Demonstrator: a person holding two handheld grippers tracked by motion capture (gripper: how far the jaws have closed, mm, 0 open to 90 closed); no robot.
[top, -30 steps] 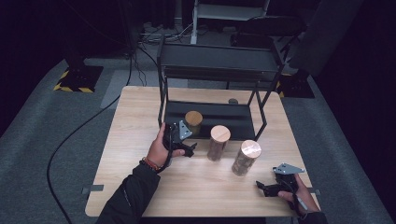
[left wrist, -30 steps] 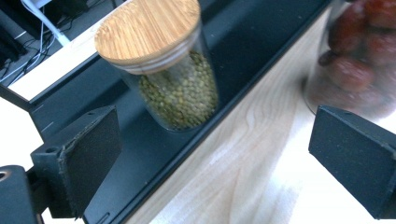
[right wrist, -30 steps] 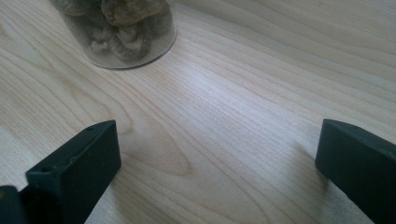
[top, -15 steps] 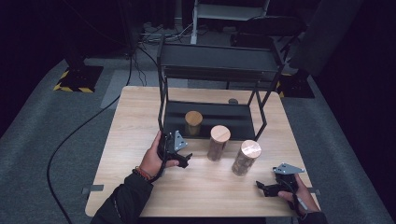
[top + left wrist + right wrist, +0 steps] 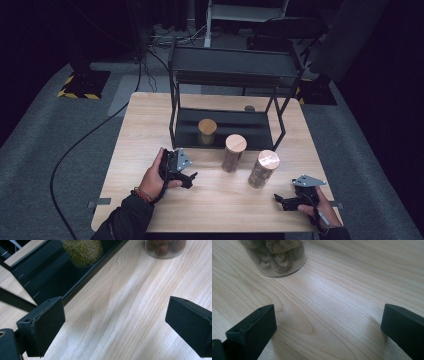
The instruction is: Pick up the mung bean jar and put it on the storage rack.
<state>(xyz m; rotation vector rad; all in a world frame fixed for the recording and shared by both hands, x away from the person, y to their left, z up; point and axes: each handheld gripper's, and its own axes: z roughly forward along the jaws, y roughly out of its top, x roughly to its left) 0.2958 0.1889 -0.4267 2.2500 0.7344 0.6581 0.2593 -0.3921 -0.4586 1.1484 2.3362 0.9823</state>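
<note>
Three cork-lidded glass jars stand near a black metal rack (image 5: 280, 127). One jar (image 5: 206, 131) of green beans (image 5: 83, 251) sits on the rack's lower shelf. A second jar (image 5: 233, 153) with dark round contents (image 5: 163, 247) stands on the table just in front. The third jar (image 5: 262, 169), holding pale dried pieces (image 5: 277, 253), stands to the right. My left gripper (image 5: 189, 178) rests on the table left of the jars, open and empty (image 5: 115, 325). At the front right corner my right gripper (image 5: 281, 201) lies open, empty, over bare wood (image 5: 328, 330).
The wooden table (image 5: 150, 125) has free room at left and along the front. The rack's upper shelf (image 5: 235, 65) overhangs the back half. A black cable (image 5: 80, 145) trails over the grey floor at the left. Dark furniture stands behind the table.
My left gripper has drawn back from the jar on the rack's shelf toward the front of the table. The right gripper has stayed put.
</note>
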